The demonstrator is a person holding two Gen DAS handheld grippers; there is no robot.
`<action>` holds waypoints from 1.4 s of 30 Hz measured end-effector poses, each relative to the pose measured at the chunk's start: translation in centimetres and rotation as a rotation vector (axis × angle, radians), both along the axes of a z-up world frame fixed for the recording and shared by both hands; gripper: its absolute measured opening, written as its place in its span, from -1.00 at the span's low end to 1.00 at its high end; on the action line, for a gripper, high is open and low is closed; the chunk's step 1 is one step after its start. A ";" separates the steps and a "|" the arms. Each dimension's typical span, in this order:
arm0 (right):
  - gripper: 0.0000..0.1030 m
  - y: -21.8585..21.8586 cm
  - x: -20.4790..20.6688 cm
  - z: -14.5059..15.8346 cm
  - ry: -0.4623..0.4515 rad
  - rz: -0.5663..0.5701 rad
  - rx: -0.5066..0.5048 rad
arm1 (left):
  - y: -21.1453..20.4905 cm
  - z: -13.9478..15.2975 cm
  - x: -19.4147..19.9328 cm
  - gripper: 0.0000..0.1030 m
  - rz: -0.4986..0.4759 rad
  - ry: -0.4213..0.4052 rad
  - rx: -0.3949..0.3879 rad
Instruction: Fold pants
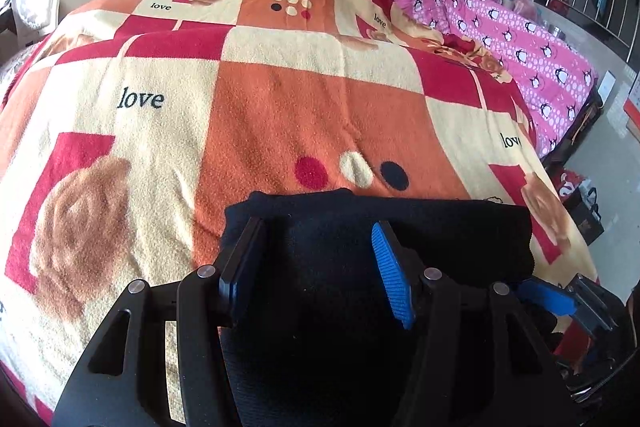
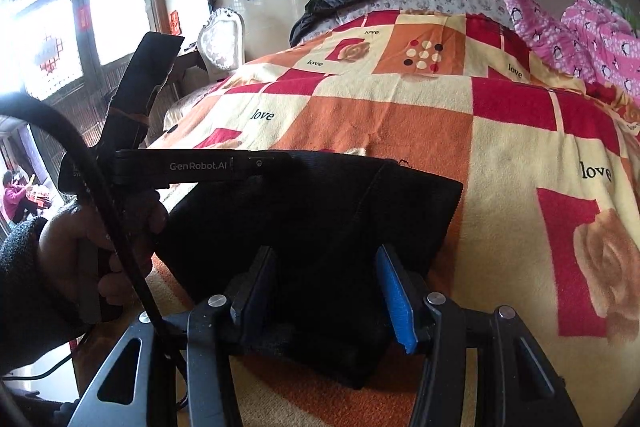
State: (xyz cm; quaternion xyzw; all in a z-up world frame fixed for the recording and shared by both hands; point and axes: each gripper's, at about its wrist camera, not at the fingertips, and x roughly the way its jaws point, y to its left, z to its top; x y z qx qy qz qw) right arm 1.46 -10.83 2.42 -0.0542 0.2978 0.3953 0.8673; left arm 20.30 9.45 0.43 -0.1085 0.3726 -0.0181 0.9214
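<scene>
Folded black pants [image 1: 380, 247] on a checked blanket [image 1: 280, 99]; left claw [image 1: 316, 259] spread apart over them, right claw [image 2: 326, 287] likewise apart

Pants [image 1: 376, 259] are laid folded on the blanket [image 1: 280, 99] at the bed's near edge. Left hand-held gripper [image 1: 316, 267] and right hand-held gripper [image 2: 326, 291] are placed over them. A quilt [image 1: 520, 39] is heaped at far right.

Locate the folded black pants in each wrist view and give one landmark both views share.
Left wrist: black pants at bottom centre, under the open left gripper.
Right wrist: pants at lower centre, ahead of the open right gripper.
Shared landmark: the checkered "love" blanket.
</scene>
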 end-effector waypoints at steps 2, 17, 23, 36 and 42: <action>-0.01 -0.1 0.0 0.0 0.000 -0.003 0.009 | 0.0 0.0 0.0 0.09 0.000 0.000 0.000; 0.34 2.6 2.6 2.0 0.067 -0.024 -0.197 | 0.0 0.4 0.3 0.09 0.001 0.025 0.005; 0.36 2.2 2.9 3.2 0.023 -0.050 -0.212 | -0.2 0.5 -0.2 0.17 -0.008 -0.005 0.015; 0.48 0.3 3.4 2.4 -0.061 -0.071 -0.088 | -0.2 1.7 -1.8 0.28 0.021 -0.029 -0.027; 0.48 -4.1 3.4 2.1 -0.048 -0.235 0.043 | -2.2 5.8 -10.3 0.28 -0.002 -0.117 -0.056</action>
